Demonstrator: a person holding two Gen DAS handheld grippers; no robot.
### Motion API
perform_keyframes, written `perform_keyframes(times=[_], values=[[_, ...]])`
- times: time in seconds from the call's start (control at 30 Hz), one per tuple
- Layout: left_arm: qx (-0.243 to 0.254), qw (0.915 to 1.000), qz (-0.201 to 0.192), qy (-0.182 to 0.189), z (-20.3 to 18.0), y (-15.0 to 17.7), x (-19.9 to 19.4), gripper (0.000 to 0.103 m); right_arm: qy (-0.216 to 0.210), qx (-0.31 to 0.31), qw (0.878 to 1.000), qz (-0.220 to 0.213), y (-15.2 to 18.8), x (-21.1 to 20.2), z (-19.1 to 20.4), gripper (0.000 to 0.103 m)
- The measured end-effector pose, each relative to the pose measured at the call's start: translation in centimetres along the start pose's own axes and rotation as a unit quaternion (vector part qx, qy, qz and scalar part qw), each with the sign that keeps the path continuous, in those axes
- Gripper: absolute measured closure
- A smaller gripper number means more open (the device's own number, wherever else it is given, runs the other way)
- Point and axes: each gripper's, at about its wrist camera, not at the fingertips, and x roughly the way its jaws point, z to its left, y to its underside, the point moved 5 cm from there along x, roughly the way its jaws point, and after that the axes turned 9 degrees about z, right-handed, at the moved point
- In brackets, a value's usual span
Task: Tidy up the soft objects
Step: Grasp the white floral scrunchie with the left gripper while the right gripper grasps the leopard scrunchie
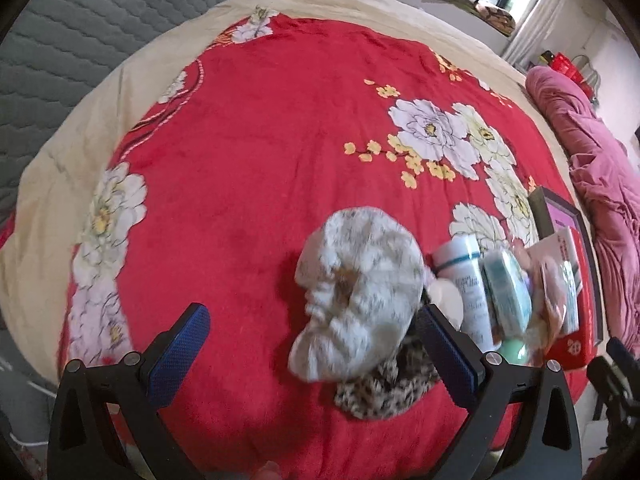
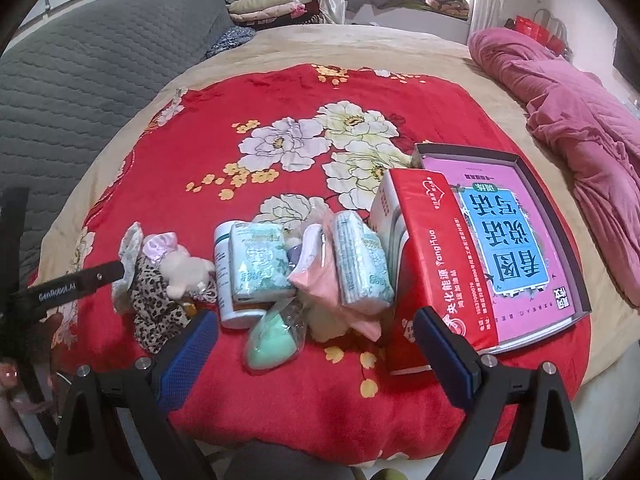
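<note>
Below us, a red plush blanket with white peony flowers (image 1: 260,168) covers the bed, and both our tools stand with jaws spread wide, holding nothing. Our left gripper (image 1: 312,356) hovers over a cream-and-tan furry plush toy (image 1: 360,296), blurred, lying on a leopard-print soft fabric piece (image 1: 384,384); the right blue pad (image 1: 444,356) sits just beside them, though we cannot tell whether it touches. Our right gripper (image 2: 316,356) faces the cluttered pile: a mint-green soft sponge egg in clear wrap (image 2: 272,340) nearest, a teal tissue pack (image 2: 260,260), a pink folded cloth (image 2: 320,280), and a red cardboard tissue box (image 2: 436,256) leaning by a dark tray with a pink book (image 2: 516,224).
</note>
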Motion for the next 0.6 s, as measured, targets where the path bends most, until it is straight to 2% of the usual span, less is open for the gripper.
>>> perform_keyframes(times=[0.17,0.23,0.3,0.4,0.43,0.5,0.6], values=[[-0.005,0.9999,0.011,0.010,-0.1,-1.6,1.4,0.001,0.008,0.007,1.000,0.006,-0.6,0.5,-0.9,0.005],[-0.011,0.9991,0.024,0.033,-0.1,-1.9,2.0,0.001,0.007,0.008,1.000,0.008,-0.7,0.7,-1.0,0.005],[-0.012,0.9988,0.031,0.035,-0.1,-2.3,2.6,0.001,0.011,0.008,1.000,0.009,-0.9,0.9,-1.0,0.005],[-0.015,0.9983,0.035,0.044,0.1,-2.6,3.1,0.001,0.001,0.007,1.000,0.011,-1.0,1.1,-0.7,0.005],[-0.016,0.9980,0.034,0.050,0.1,-2.6,3.1,0.003,-0.006,0.003,1.000,0.010,-0.9,1.1,-0.3,0.005],[-0.015,0.9977,0.032,0.058,0.3,-2.8,3.1,0.028,-0.009,-0.014,1.000,0.007,-0.8,1.2,0.7,0.006],[-0.010,0.9972,0.039,0.062,0.4,-2.9,3.4,0.036,-0.034,-0.047,0.998,0.006,-0.6,1.6,3.5,0.006]])
